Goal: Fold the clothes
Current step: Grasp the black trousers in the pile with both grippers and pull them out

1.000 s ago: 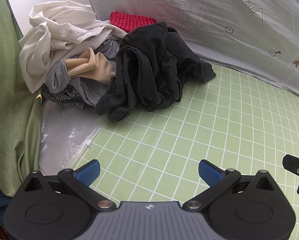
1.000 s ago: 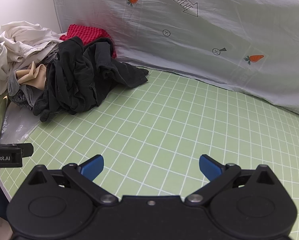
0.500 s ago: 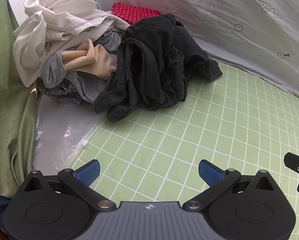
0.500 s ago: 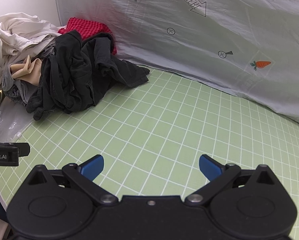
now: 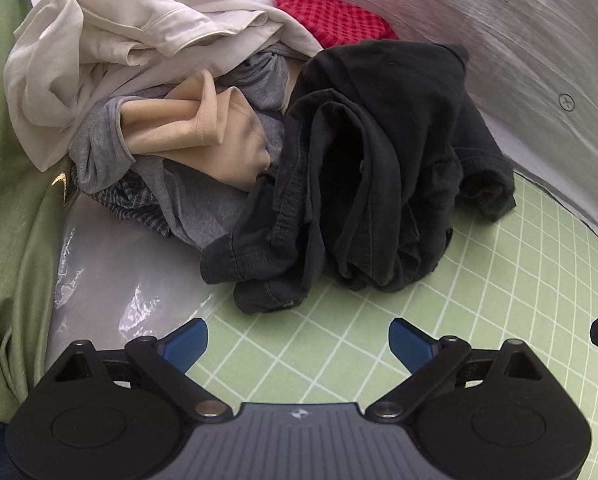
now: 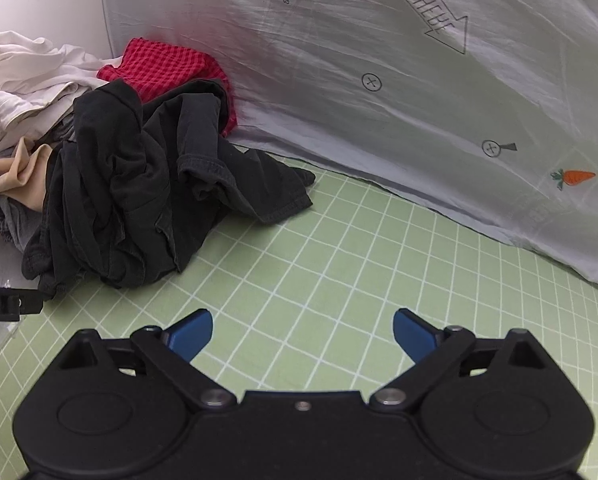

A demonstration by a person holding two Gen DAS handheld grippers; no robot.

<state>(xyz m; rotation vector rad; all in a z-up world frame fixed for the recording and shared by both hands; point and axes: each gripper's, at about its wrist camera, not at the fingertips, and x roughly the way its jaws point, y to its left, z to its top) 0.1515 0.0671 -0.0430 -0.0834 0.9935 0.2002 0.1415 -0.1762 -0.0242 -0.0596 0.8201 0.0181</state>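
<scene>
Left wrist view: the left gripper (image 5: 297,336) points at the near hem of the black garment (image 5: 379,168), its fingers spread wide but closing, nothing between them. The black garment lies crumpled at the front of the pile (image 5: 171,120), partly on the mat (image 5: 499,320). Behind it lie a white garment (image 5: 119,32), a beige piece (image 5: 195,132), grey cloth (image 5: 203,204) and a red checked item (image 5: 331,20).

In the right wrist view, the right gripper (image 6: 302,330) hovers over bare mat to the right of the black garment, its fingers likewise wide, closing and empty.

Step in hand, as judged: reach for the first garment; no fold is made.

Next move: pinch only the black hem and draw it clear onto the mat.

The mat is green with a white grid. A grey printed sheet (image 6: 419,100) stands behind the black garment; a green curtain (image 5: 7,208) hangs to its left.
</scene>
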